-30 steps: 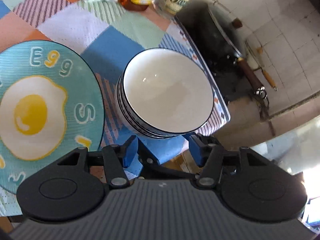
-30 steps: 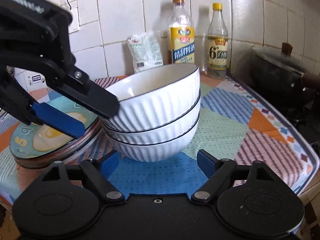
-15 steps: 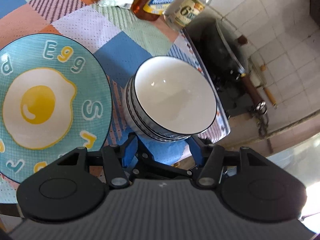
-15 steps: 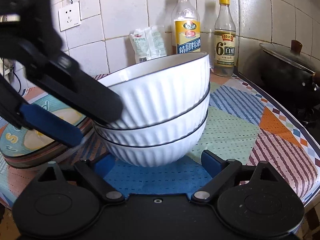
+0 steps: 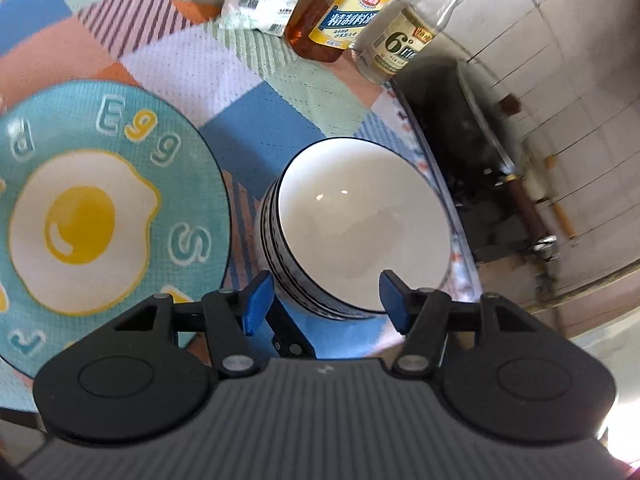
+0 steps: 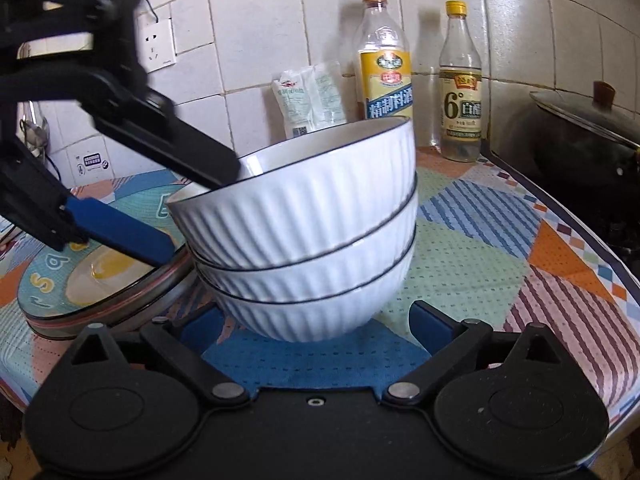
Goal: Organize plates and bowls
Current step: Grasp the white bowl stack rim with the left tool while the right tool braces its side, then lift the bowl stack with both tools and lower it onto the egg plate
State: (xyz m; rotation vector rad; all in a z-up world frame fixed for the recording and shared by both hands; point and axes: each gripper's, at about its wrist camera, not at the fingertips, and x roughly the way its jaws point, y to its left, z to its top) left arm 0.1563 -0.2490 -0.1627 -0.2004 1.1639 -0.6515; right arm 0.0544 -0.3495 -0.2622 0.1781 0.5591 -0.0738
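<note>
A stack of three white ribbed bowls (image 6: 312,240) with dark rims stands on the patterned cloth; from above it shows in the left wrist view (image 5: 360,224). A teal egg-print plate (image 5: 100,216) lies left of it, on top of other plates (image 6: 112,288). My left gripper (image 5: 324,300) is open, above the stack's near-left rim; it shows in the right wrist view (image 6: 176,208) with one finger over the rim and one outside. My right gripper (image 6: 316,324) is open, its fingers on either side of the bottom bowl's base.
Two bottles (image 6: 386,64) (image 6: 460,88) and a white packet (image 6: 310,100) stand against the tiled wall behind the bowls. A dark lidded pot (image 6: 584,140) sits on the stove at right. The table edge (image 6: 580,224) runs along the right side.
My left gripper has risen and drawn back from the bowls, which look smaller from above. My right gripper has moved closer to the stack's base.
</note>
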